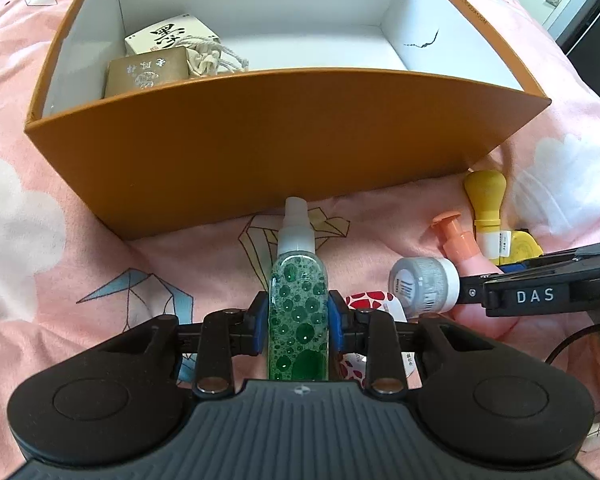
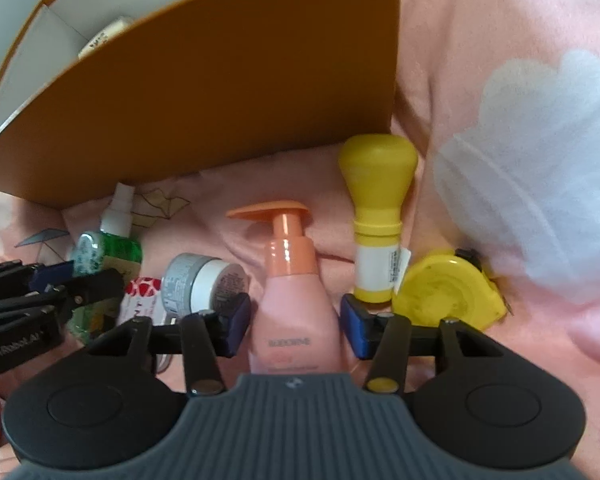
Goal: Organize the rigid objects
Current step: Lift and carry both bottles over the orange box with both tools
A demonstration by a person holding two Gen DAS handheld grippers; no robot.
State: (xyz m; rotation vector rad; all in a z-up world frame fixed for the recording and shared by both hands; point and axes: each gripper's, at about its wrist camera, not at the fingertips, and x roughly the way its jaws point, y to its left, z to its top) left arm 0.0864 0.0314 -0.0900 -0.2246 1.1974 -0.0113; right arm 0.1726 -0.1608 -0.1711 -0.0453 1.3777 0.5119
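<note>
The left tool (image 1: pixel 298 320) was closed on the green spray bottle (image 1: pixel 298 312), its blue pads pressed against the two sides of the clear body. The bottle's long axis ran straight forward along the fingers, with the white nozzle pointed at the near wall of the orange box (image 1: pixel 260 144). The box stood directly ahead of the left tool on the pink bedspread (image 1: pixel 60 280), its opening turned upward and its rim above the nozzle. Two small cartons and a drawstring pouch (image 1: pixel 204 58) were already seen lying in the box's left rear part; the rest of the white floor showed bare.

The right tool (image 2: pixel 296 330) was set around the pink pump bottle (image 2: pixel 296 312) with its jaws half open, a gap being visible on the right-hand pad at least, so the bottle was judged not yet gripped. That bottle lay on the bedspread with its orange pump head pointed toward the box. The grey-lidded jar (image 2: pixel 200 284) lay just to its left, and the yellow bulb-topped bottle (image 2: pixel 376 216) and the yellow tape measure (image 2: pixel 448 292) just to its right.

The left hand's load was judged the nearer to being stowed: the bottle would have to be raised over the near wall before it could be carried forward and lowered inside.
</note>
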